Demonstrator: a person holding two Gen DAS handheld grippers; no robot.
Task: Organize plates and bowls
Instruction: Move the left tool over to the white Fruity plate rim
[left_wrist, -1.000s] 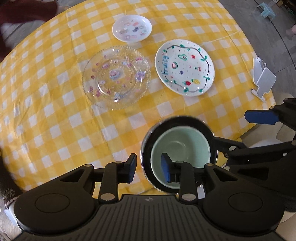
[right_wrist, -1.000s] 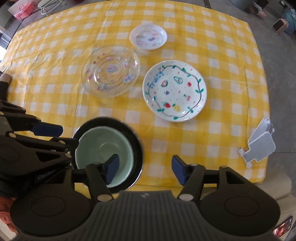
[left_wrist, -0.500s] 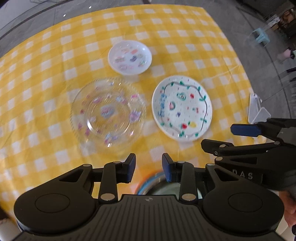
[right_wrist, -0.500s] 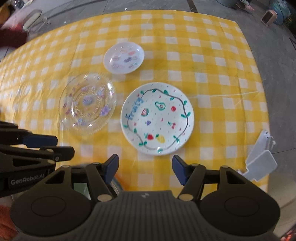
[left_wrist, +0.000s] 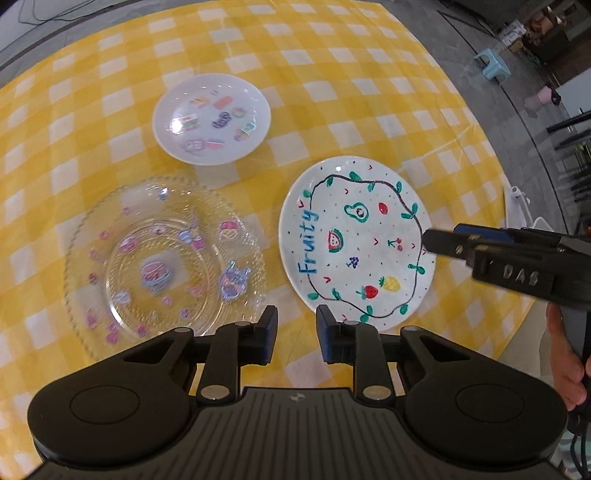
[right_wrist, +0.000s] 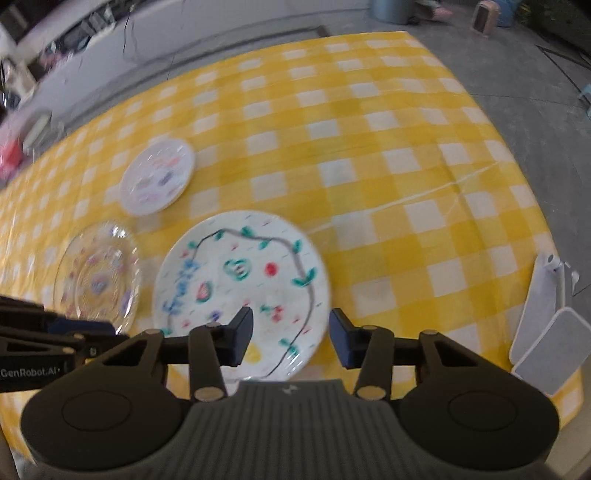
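Both grippers, left and right, are closing on nothing; fruit plate lies just ahead.

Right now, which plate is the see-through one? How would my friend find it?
Look at the table with the yellow checked cloth, where three plates lie apart. The glass plate is left of the white "Fruity" plate and nearer than the small white sticker plate. Only it is clear, with a beaded rim, so the checks show through.
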